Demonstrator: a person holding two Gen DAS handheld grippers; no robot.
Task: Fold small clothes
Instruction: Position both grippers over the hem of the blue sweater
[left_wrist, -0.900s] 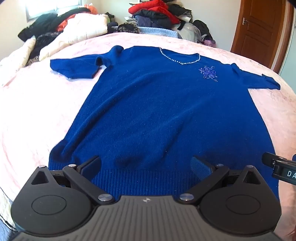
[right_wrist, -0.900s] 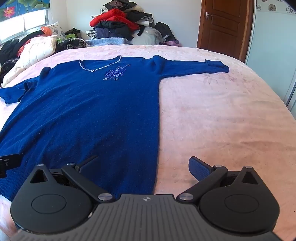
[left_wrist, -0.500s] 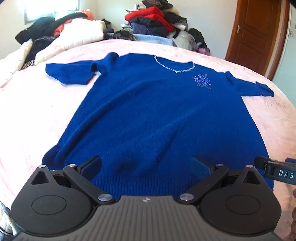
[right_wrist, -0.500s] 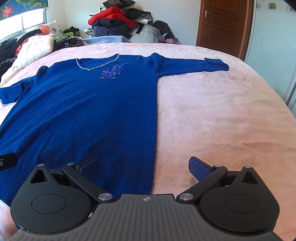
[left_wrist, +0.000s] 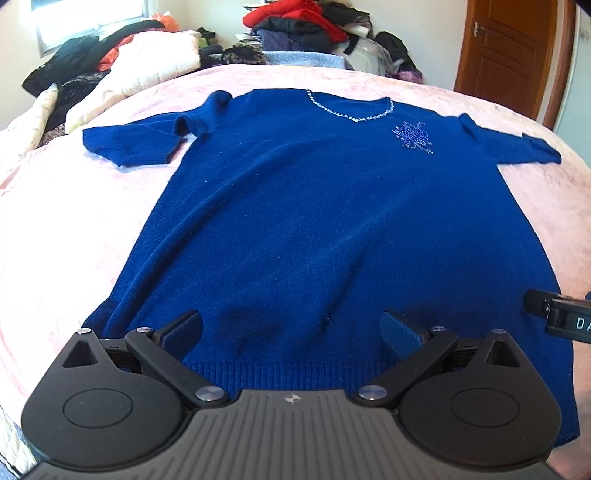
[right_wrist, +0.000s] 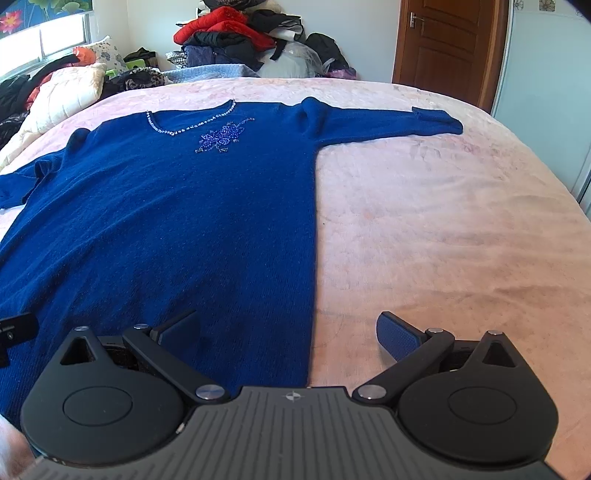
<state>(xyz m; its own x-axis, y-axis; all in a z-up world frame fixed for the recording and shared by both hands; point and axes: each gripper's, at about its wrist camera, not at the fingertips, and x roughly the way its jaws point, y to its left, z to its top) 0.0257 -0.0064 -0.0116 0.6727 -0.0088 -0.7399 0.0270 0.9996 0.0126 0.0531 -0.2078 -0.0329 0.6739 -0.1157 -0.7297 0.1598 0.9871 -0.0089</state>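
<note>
Dark blue knit sweater, flat and face-up (beaded neckline, sleeves spread), ribbed hem nearest.

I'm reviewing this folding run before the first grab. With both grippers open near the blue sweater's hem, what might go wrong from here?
1. The right gripper straddles the blue sweater side edge, so it may pinch the pink bedspread too.
2. The left sleeve is already doubled over; folding could trap that crease.
3. The left gripper sits mid-hem, so the corner could sag when lifted.
</note>
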